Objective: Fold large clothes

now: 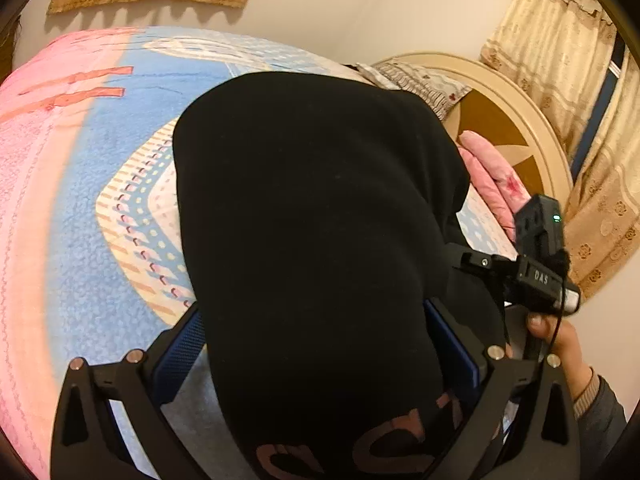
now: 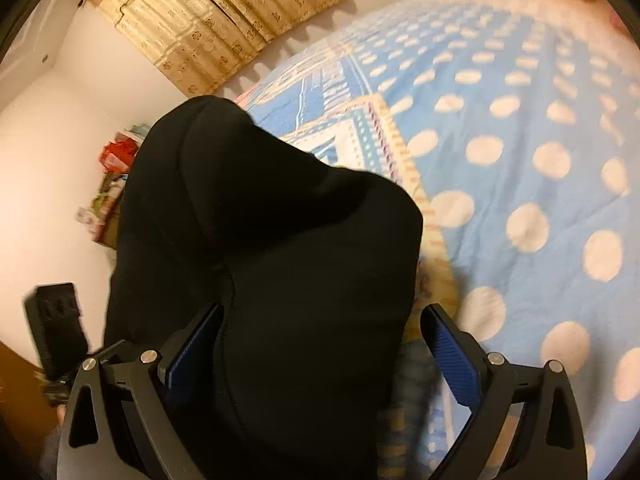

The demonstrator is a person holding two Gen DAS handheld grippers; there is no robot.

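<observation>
Black garment [image 1: 320,220] lies bunched on the blue spotted blanket [image 2: 520,140]. My left claw [image 1: 316,352] clamps its fold (pads pressed against the cloth). My right claw [image 2: 320,356] gapes wide, gripping nothing.

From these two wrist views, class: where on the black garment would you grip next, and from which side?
Probably the black garment at its near folded edge, coming from above and behind: it mounds thickly over the blanket, and that edge already lies between the open right gripper pads.
</observation>
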